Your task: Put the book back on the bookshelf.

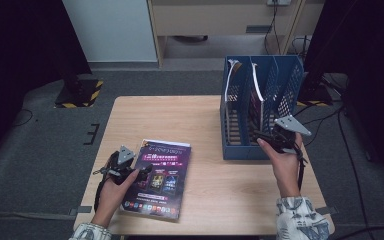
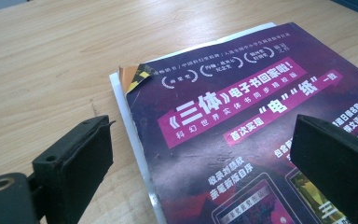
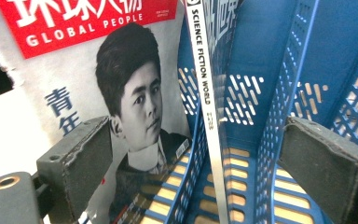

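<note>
Black jaws of the left hand-held gripper (image 2: pixel 200 158) are spread apart over the purple glossy magazine (image 2: pixel 256 130), whose long axis is seen running away from it on the desk (image 2: pixel 51 56)

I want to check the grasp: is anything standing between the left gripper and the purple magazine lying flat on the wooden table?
Nothing visible: the left gripper has open jaws around the edge of the purple magazine, with no object between.

Bare table (image 1: pixel 145 117) left of rack (image 1: pixel 260 107); its rightmost slot free.
</note>
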Demonstrator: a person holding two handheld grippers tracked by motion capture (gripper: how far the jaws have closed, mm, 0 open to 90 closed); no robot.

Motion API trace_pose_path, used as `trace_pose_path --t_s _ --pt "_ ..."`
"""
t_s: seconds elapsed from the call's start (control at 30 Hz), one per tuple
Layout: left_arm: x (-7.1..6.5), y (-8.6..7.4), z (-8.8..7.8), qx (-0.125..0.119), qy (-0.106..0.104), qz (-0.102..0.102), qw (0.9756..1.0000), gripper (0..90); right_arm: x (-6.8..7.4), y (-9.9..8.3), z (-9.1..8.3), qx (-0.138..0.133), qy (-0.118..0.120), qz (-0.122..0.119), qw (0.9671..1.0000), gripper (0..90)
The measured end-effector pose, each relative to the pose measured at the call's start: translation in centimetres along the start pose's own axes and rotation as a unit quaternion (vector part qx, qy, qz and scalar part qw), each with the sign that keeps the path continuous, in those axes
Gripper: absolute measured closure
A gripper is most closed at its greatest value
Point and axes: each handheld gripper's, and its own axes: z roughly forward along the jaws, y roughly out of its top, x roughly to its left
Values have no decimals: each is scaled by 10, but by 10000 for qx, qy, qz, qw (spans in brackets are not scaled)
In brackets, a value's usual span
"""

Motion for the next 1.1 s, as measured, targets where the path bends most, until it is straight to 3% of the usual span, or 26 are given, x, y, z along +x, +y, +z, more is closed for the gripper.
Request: trace_pose_path --t_s 0.33,0.53,0.7,0.8,0.9,1.1 --pt "0 0 2 1 -15 68 10000 55 25 -7 -16 139 299 2 9995 82" --pt "2 0 3 -31 0 -63 10000 57 35 -7 -15 149 457 -34 9988 86" --pt "-3 1 4 26 -16 71 10000 57 37 -6 -17 76 416 -115 9990 93" --pt "-4 3 3 -80 -47 40 9999 57 35 -8 -20 82 346 -132 9993 92" --pt "-3 2 3 10 9 119 9999 57 36 -15 -22 139 288 -178 9993 93" --pt "-2 0 5 22 -57 9 10000 62 42 -26 -32 185 265 -199 9993 96"
